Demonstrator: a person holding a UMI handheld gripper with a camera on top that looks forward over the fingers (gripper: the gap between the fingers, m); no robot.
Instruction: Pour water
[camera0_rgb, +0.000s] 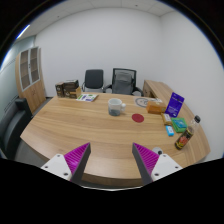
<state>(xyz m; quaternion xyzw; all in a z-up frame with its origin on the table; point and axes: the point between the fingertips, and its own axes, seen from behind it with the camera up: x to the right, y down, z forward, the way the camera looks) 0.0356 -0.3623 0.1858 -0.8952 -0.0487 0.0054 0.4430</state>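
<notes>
- The desk (70, 130) is a broad wooden meeting desk, filling most of the view, with two office chairs (108, 79) at its far side and a cabinet (31, 75) against the wall beyond its end.
- On the far half of the desk stands a white cup (117, 104), with a small red disc (137, 118) lying near it; a bottle with a dark cap (181, 139) stands well off to one side among small boxes and packets (172, 122).
- The tongs (111, 159) hang over the near edge, fingers spread wide and holding nothing, well apart from every item.
- Judging by this, pouring has not begun: the step in hand is the approach.
- The next move calls for travelling across to whichever vessel holds the water, probably the bottle, and centring it between the fingers before closing; I cannot tell whether its cap is off.
</notes>
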